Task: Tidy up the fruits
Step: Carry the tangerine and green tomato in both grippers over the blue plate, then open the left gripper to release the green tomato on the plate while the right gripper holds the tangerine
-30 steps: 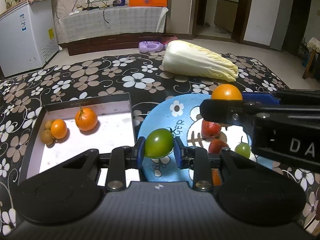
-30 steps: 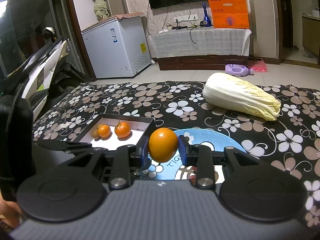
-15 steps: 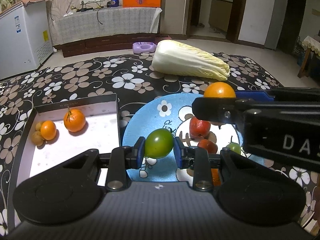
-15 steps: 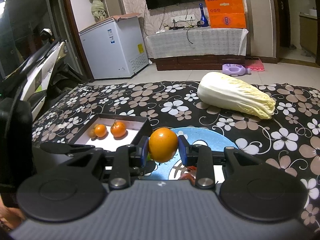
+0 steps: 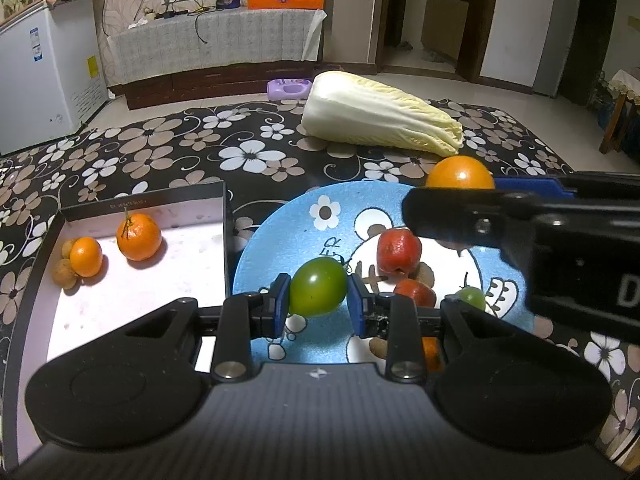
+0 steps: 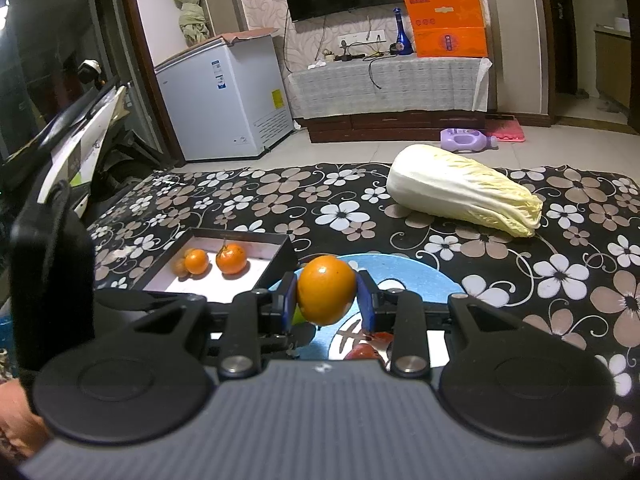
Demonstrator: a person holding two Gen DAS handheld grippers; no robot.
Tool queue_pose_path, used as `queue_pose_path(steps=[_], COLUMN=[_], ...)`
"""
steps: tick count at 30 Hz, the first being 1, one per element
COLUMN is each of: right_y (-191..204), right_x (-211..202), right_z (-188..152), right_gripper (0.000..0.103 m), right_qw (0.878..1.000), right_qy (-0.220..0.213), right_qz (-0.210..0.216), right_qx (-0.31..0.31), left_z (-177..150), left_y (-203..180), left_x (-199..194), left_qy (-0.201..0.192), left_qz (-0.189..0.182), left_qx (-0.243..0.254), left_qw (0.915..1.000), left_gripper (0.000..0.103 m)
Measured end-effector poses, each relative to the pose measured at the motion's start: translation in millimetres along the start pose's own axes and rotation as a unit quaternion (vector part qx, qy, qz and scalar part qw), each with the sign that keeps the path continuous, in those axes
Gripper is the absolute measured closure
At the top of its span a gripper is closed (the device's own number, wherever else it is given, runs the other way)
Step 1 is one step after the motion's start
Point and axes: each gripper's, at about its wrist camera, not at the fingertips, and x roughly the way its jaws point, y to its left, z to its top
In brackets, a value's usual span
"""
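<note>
- Our left gripper (image 5: 318,307) is clenched on a green tomato (image 5: 318,292); its blue pads press the fruit from both sides, and it hangs above the near left part of the blue plate (image 5: 280,236).
- Our right gripper (image 6: 326,305) grasps an orange (image 6: 326,290) between its blue pads, above the near edge of the same plate. In the left wrist view this gripper reaches in from the right and the orange shows above its dark finger.
- On the plate we see a red fruit (image 5: 399,251), a second red one (image 5: 416,293) just in front of it, and a small green fruit with a stem (image 5: 472,297) to the right of those. Something orange peeks out behind our left gripper's right finger; we cannot tell what it is.
- A shallow black box with a white floor (image 5: 140,300) sits just left of the plate, nearly touching it. It holds a mandarin with a stem (image 5: 138,236), a smaller mandarin (image 5: 85,256) to its left, and two small brown fruits (image 5: 64,276) tucked against the smaller one.
- A Chinese cabbage (image 5: 376,120) lies on its side on the black flowered cloth (image 5: 160,148), well beyond the plate.
- Behind the table we see a white chest freezer (image 6: 228,108), a covered low cabinet with an orange box (image 6: 448,32) and a blue bottle (image 6: 399,32), and a purple jug (image 6: 464,140) on the floor.
</note>
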Motion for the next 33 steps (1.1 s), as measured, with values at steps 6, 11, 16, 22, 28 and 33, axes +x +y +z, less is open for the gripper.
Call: queue_pose_path(steps=[6, 11, 16, 22, 28, 33], right_y=[-3, -4, -5, -5, -6, -7], right_x=[-2, -4, -5, -5, -5, -6], right_z=[-1, -1, -1, -1, -1, -1], right_gripper=[0.068, 0.068, 0.068, 0.068, 0.068, 0.068], right_qw=[1.0, 1.0, 1.0, 1.0, 1.0, 1.0], right_qy=[-0.001, -0.002, -0.002, -0.002, -0.003, -0.004], right_qz=[-0.002, -0.002, -0.002, -0.002, -0.003, -0.005], right_qx=[0.002, 0.003, 0.003, 0.003, 0.004, 0.006], left_z=[0, 0, 0, 1, 0, 0], left_y=[-4, -5, -5, -7, -10, -9], left_x=[3, 4, 8, 10, 9, 10], left_qy=[-0.001, 0.0, 0.0, 0.002, 0.0, 0.004], left_qz=[0.001, 0.002, 0.005, 0.003, -0.002, -0.002], left_qx=[0.001, 0.001, 0.004, 0.007, 0.014, 0.013], left_qw=[1.0, 1.0, 1.0, 1.0, 0.9999, 0.9999], left_gripper=[0.068, 0.068, 0.068, 0.067, 0.067, 0.067])
